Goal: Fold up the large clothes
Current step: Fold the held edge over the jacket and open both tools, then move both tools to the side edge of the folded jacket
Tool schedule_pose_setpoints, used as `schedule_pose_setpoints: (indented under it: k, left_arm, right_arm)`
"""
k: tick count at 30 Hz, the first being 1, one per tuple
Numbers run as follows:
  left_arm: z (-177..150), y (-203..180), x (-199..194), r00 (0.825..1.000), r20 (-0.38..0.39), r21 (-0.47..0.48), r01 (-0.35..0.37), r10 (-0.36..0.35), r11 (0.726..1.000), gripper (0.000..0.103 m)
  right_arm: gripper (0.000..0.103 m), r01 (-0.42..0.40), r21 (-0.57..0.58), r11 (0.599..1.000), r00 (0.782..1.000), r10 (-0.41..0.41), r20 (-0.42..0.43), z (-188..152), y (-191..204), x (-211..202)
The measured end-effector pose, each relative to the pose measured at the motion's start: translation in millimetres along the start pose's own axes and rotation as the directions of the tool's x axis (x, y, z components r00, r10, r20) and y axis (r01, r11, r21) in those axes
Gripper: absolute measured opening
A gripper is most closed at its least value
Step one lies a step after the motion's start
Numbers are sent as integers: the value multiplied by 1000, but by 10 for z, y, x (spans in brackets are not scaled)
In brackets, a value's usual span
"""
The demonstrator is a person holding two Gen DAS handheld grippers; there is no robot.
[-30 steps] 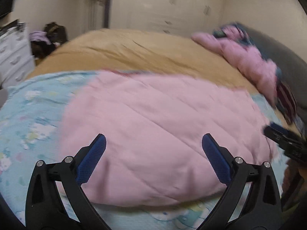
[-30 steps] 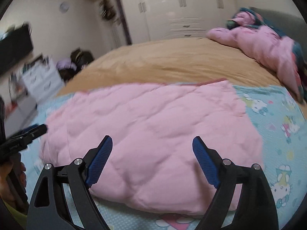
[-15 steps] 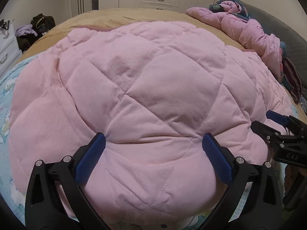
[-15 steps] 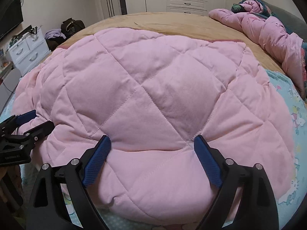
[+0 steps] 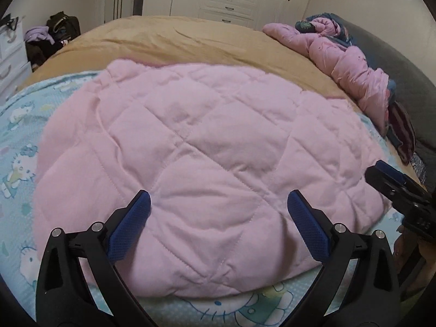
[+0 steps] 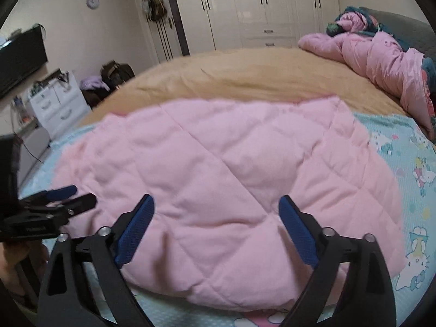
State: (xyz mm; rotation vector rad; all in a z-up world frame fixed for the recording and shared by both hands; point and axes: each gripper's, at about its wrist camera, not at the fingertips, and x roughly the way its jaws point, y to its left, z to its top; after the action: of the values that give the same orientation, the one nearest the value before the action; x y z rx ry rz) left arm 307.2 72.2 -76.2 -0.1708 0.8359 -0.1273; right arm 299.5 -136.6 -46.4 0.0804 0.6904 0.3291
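Note:
A pink quilted garment [image 5: 207, 163] lies spread flat on the bed, filling the middle of the left wrist view; it also fills the right wrist view [image 6: 223, 177]. My left gripper [image 5: 218, 204] is open and empty, held above the garment's near edge. My right gripper [image 6: 216, 204] is open and empty, also above the near edge. The right gripper shows at the right edge of the left wrist view [image 5: 400, 188]. The left gripper shows at the left edge of the right wrist view [image 6: 54, 204].
The garment rests on a light blue cartoon-print sheet [image 5: 19, 141] over a tan bedspread [image 5: 190, 38]. A crumpled pink jacket [image 5: 351, 68] and dark clothes lie at the bed's right side. White drawers [image 6: 57, 106], bags and wardrobes stand beyond the bed.
Both grippers have pulled back and up from the garment, so it looks smaller and more of the bed shows. Both stay open.

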Motion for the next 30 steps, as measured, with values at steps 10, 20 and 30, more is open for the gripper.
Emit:
schedule_pose_setpoints:
  k: [10, 20, 30]
  left_arm:
    - [174, 178, -404, 988, 106, -14, -110, 111, 994, 94]
    - [166, 581, -393, 983, 83, -100, -155, 164, 983, 94]
    - [143, 936, -238, 976, 34, -171, -204, 213, 964, 94]
  right_arm:
    - [99, 34, -28, 999, 997, -32, 77, 148, 1, -338]
    - [99, 139, 42, 989, 984, -143, 105, 200, -415, -470]
    - [99, 258, 94, 961, 961, -265, 74, 162, -936, -544]
